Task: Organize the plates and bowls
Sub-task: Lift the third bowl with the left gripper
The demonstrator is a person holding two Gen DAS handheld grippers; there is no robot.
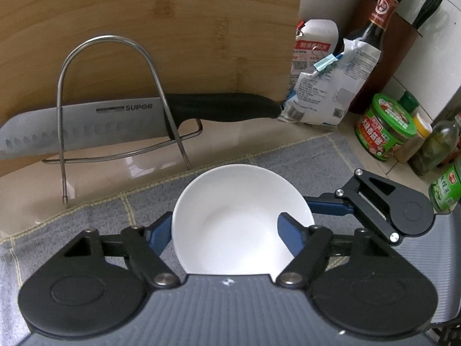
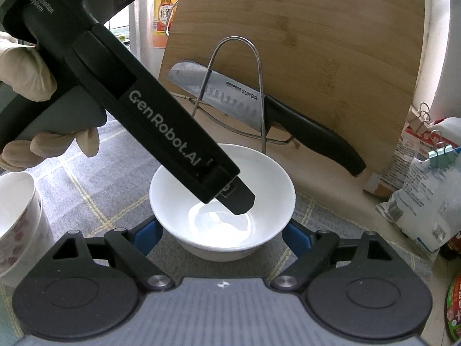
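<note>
Starting at the far left of your right wrist view, a white cup with pink flowers [image 2: 17, 216] stands on the grey checked cloth [image 2: 95, 190], well apart from the bowl. Your gloved left hand [image 2: 26, 72] holds the left gripper [image 1: 225, 217] slanting down into the plain white ceramic bowl [image 1: 236, 190], which sits upright on the cloth, just in front of the bent steel wire rack [image 1: 60, 86]. A wide steel knife with a black handle [image 1: 86, 127] lies through that rack, against the upright bamboo cutting board [image 1: 173, 28].

On your left tongs, the left blue finger [image 1: 160, 236] is outside the bowl's wall and the right blue finger [image 1: 291, 236] is over its inside. You straddle the rim, but whether the pads press on it cannot be told.

Your right gripper [image 2: 220, 225] takes the bowl from the near side. Its two blue fingers [image 2: 147, 236] sit against the outer wall, one on each side, clasping the bowl.

Further right, clipped white packets [image 1: 317, 86] and a green-lidded jar [image 1: 386, 127] stand on the counter.
</note>
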